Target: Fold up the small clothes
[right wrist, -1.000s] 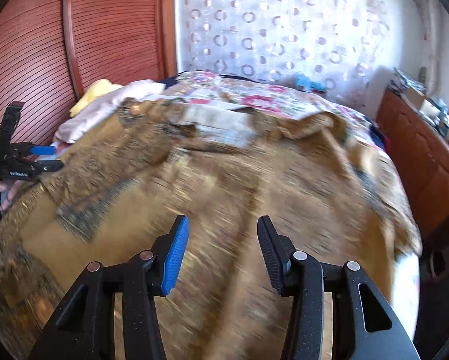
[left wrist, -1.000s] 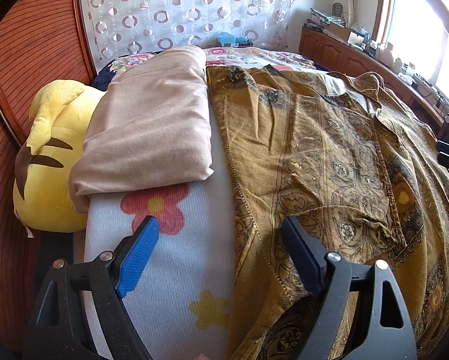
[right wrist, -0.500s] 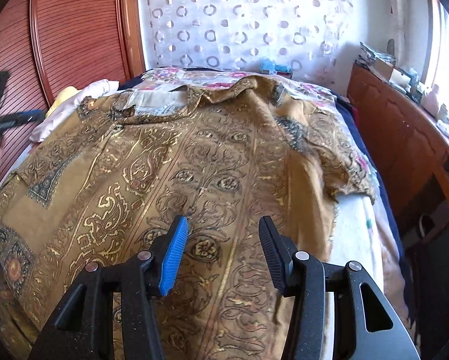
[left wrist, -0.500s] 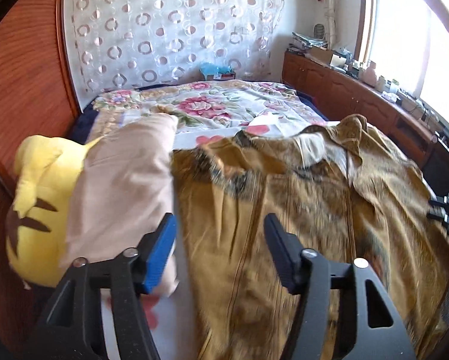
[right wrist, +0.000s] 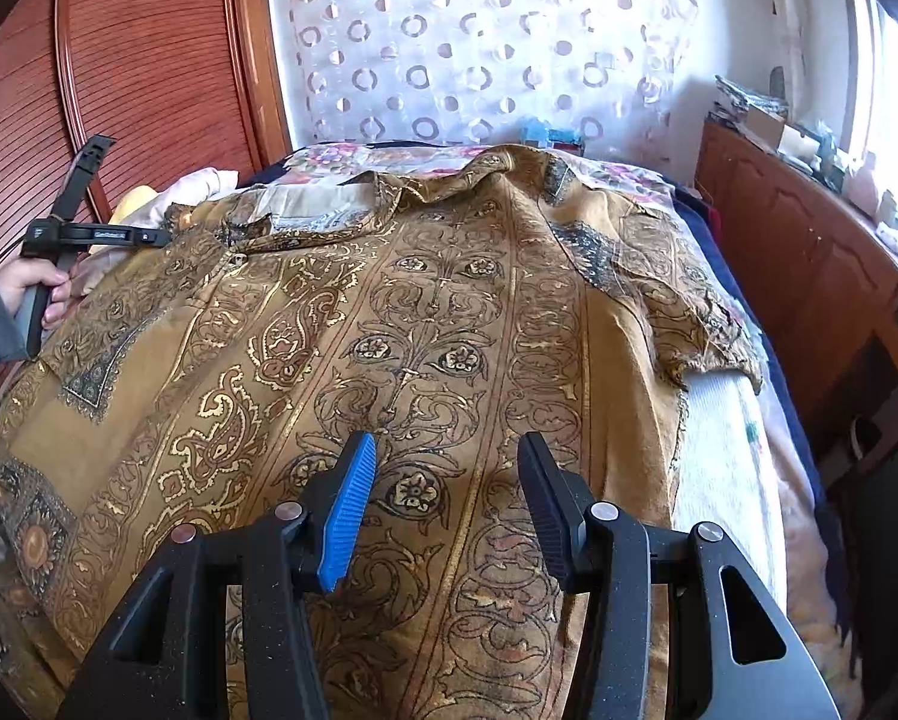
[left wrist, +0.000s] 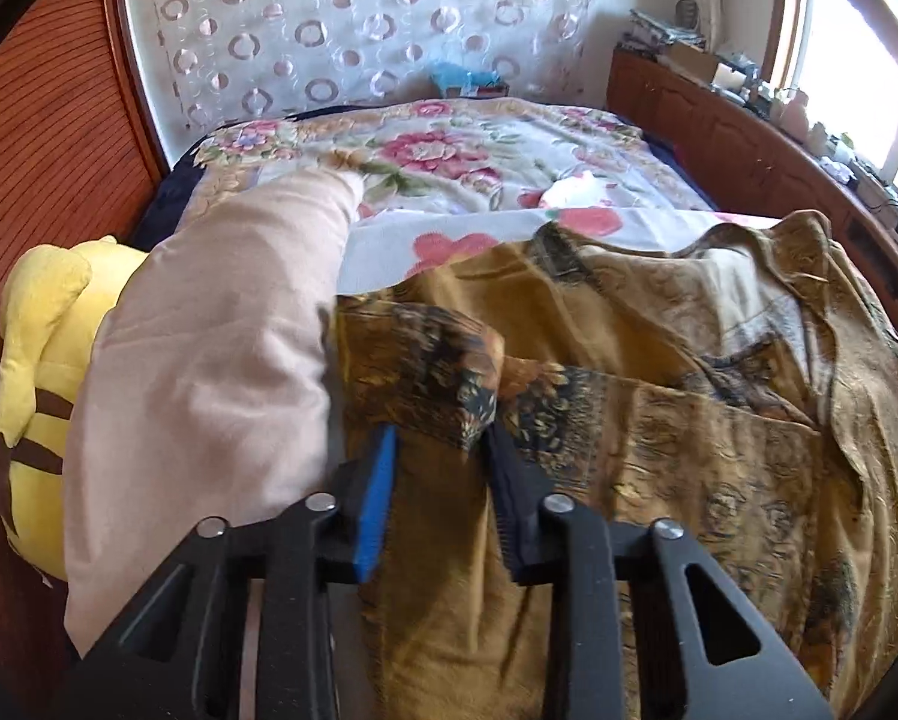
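A mustard-gold patterned shirt (right wrist: 437,324) lies spread flat on the bed, collar toward the headboard; it also shows in the left wrist view (left wrist: 658,438). My left gripper (left wrist: 440,450) sits at the shirt's left sleeve (left wrist: 443,372), its jaws narrowed around the sleeve's dark patterned cuff, which bunches up between them. The left gripper also shows in the right wrist view (right wrist: 149,237) at the shirt's left shoulder, held by a hand. My right gripper (right wrist: 446,468) is open and empty, hovering above the lower middle of the shirt.
A beige pillow (left wrist: 221,372) and a yellow plush toy (left wrist: 41,372) lie left of the shirt. A floral bedspread (left wrist: 449,162) covers the bed's far half. A wooden cabinet (right wrist: 808,252) runs along the right. A ribbed wooden headboard panel (right wrist: 149,60) stands at left.
My left gripper has moved forward to the shirt's left sleeve and narrowed its jaws around the cuff. My right gripper has steadied over the lower shirt, still open.
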Demonstrator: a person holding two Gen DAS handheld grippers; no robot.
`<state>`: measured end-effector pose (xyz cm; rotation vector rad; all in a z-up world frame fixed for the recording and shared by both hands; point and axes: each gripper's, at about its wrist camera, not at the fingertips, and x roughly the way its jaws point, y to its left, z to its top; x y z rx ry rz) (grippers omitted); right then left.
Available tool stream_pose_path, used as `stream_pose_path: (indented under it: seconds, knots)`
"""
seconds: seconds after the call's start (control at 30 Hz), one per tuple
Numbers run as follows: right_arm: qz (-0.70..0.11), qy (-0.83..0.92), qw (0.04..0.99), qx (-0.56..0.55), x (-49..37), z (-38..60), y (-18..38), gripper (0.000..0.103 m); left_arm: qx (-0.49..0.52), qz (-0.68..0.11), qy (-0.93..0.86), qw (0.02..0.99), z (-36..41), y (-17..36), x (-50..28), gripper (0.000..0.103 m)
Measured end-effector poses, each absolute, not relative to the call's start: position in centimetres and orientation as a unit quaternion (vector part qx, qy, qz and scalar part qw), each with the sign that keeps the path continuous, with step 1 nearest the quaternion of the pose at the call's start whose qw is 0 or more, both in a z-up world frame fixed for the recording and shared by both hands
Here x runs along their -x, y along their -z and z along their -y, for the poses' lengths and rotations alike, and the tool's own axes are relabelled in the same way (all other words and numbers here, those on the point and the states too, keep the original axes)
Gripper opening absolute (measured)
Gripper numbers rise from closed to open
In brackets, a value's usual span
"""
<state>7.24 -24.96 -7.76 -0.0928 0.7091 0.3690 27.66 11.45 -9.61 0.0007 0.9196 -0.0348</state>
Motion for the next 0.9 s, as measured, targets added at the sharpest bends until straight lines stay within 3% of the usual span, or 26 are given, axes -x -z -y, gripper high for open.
stream_pose_path:
  seconds: [0.07,0.1,0.2,0.43,0.8,0.9]
  knots:
    - [-0.345,-0.181,0.92,0.046,-7.4,24.8,7.7,0.051,-0.002,-0.441,0.017,0.897,-11.6,9.5,-27.6,0.019]
    - [-0.346,-0.181,0.92,0.045,-7.4,24.8,7.7,0.051,-0.007,-0.44,0.015,0.898,-11.7,9.5,-27.4,0.01]
    - [-0.346,-0.181,0.92,0.042,-8.6,24.4,7.9,0.051,-0.024,-0.437,0.021,0.899,-11.6,9.2,-26.9,0.002]
    - [-0.348,-0.179,0.919,0.041,-8.9,24.4,7.9,0.051,0.0,-0.364,-0.016,0.931,-13.8,5.2,-24.9,0.001]
    - [-0.351,-0.179,0.918,0.042,-9.1,24.3,7.9,0.051,0.027,-0.354,-0.071,0.932,-18.9,3.5,-23.7,0.002]
    - [-0.35,-0.178,0.918,0.041,-9.1,24.3,8.0,0.051,0.026,-0.342,-0.053,0.938,-18.0,3.2,-22.8,0.017]
